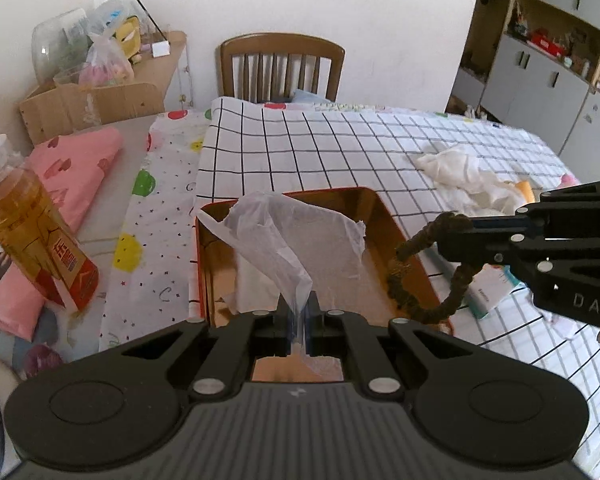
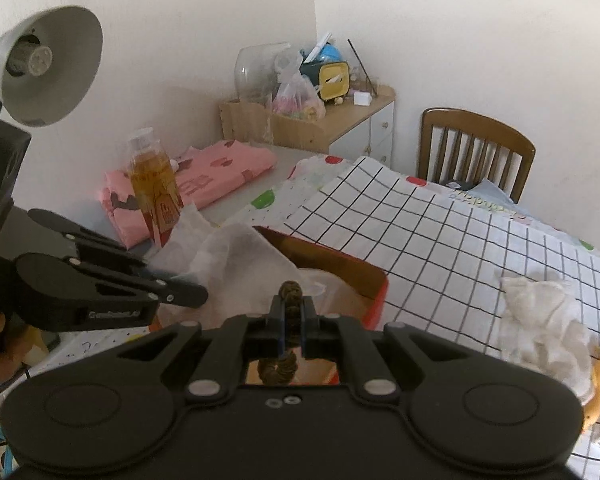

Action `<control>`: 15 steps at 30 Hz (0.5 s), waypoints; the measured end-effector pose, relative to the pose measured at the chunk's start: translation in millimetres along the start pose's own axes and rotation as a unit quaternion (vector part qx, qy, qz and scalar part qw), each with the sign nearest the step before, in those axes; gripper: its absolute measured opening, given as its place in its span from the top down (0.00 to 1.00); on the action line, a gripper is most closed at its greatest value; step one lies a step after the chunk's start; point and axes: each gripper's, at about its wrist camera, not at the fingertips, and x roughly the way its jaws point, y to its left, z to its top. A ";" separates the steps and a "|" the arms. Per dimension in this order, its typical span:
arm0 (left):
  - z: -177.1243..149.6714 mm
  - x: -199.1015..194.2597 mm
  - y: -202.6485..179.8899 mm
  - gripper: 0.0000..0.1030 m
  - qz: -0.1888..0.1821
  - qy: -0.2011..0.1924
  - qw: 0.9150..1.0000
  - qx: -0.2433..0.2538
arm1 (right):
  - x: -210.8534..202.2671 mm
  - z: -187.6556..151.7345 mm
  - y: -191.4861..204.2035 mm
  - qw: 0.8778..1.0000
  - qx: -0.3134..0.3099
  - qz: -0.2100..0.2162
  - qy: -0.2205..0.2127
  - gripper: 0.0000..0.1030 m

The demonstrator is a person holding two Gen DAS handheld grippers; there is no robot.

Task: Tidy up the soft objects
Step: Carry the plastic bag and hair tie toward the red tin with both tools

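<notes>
Here both claws are occupied, and the relation that matters is how each held thing lies over the orange tray (image 1: pixel 384 216). The left claw (image 1: pixel 299 312) is pressed together on a thin white tissue (image 1: pixel 296 236), which is pinched at its lower end and rises away from the claw, billowing out over the tray's inside. In the left wrist view the tray is seen directly ahead of and below that claw, with its near rim just under the fingertips, so the tissue is judged to be already above the tray's open space.

The right claw (image 2: pixel 293 320) is closed on a brown braided cord (image 2: pixel 290 300); a short end stands up between the fingertips and the rest hangs in a loop beneath them. Seen from the left wrist, the cord (image 1: pixel 428 268) is draped downward in a curve at the tray's right edge, its long axis running from far to near, and its lower loop appears to lie over or against the right rim; whether it touches the rim cannot be told. The tray (image 2: pixel 374 280) lies just ahead of and below the right claw.

A crumpled white cloth (image 1: pixel 464 176) is left on the checked cover (image 1: pixel 340 152) of the bench, far and to the right of the tray, nearer the right claw.

The next move is judged to turn on a short lowering, with the cord carried slightly leftward first.
</notes>
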 end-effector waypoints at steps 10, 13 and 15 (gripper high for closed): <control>8.0 38.0 -3.7 0.94 -0.003 0.026 0.999 0.038 | 37.9 -9.3 6.4 0.999 -0.001 -0.007 0.045 0.94; 8.2 47.1 -5.5 0.94 -0.007 0.035 0.999 0.042 | 45.8 -13.7 5.9 0.998 -0.004 -0.010 0.059 0.94; 6.7 52.4 -6.2 0.94 -0.009 0.042 0.998 0.042 | 50.6 -17.1 6.3 0.998 -0.007 -0.015 0.068 0.94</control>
